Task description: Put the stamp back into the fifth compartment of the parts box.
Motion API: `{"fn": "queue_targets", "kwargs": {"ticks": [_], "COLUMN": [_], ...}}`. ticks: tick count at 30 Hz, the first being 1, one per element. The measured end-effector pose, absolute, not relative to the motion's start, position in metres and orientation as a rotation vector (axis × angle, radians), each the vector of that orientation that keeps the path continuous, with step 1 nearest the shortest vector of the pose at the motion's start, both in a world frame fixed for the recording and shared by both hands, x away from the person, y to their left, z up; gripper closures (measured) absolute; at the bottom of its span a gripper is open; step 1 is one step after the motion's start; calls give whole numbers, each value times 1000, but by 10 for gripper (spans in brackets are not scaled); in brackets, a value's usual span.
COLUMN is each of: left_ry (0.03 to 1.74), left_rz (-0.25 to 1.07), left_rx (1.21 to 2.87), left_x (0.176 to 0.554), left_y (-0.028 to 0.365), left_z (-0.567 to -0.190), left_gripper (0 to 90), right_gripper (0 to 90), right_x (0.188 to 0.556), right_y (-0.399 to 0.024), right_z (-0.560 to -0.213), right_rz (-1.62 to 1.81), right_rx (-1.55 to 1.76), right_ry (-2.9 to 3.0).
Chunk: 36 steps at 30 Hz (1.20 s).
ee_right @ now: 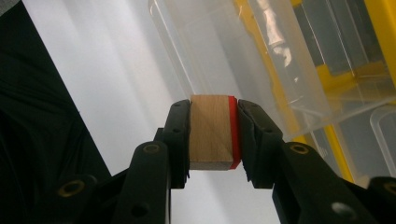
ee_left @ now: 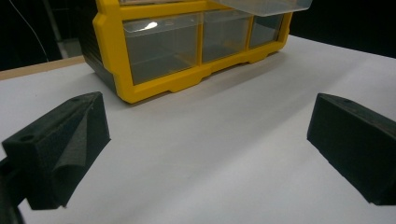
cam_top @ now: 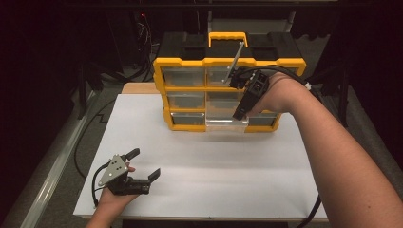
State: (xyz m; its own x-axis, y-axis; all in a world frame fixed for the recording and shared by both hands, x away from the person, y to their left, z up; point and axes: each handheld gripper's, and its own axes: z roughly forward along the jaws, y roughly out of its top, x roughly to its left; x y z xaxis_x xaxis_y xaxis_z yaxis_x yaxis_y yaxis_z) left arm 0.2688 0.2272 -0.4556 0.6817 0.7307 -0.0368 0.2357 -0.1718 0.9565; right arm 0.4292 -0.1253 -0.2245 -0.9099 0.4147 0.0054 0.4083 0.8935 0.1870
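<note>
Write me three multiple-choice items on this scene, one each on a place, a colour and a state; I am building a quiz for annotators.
1. Where does the pulled-out clear drawer sit in the yellow organizer?
A. top row
B. bottom row
C. on the table apart from it

2. What colour is the face on one side of the wooden block?
A. red
B. blue
C. green

3. How is the left gripper?
A. shut on the block
B. shut on nothing
C. open over the white table

Answers: 1 B, the drawer juts out at the organizer's base. 2 A, a red strip edges the block in the right gripper. 3 C, its fingers stand wide apart.
</note>
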Motion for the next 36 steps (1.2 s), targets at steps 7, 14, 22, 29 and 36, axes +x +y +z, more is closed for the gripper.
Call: {"fn": "queue_targets", "kwargs": {"ticks": [7,14,22,29,36], "left_ry": [779,774,773,773,771], "left_rz": [528,529,527,528,525], "left_rx": [1732,1740,1739,1735,1734], "left_x": [269,268,268,268,268], "left_y": [227,226,226,227,227], "left_z": [-456,-456,-456,-456,-456], "left_gripper": [4,4,4,4,4], "right_gripper": [675,675,674,674,674], "right_x": [436,442,449,454,457], "right_y": [-118,-114,-110,-103,-98], "right_z": [-224,-222,-225,-236,-243], "right_rz": [287,289,276,219,212], "right_rx": [653,663,670,653,646], "right_ry": [3016,2996,2976,2973,2970]}}
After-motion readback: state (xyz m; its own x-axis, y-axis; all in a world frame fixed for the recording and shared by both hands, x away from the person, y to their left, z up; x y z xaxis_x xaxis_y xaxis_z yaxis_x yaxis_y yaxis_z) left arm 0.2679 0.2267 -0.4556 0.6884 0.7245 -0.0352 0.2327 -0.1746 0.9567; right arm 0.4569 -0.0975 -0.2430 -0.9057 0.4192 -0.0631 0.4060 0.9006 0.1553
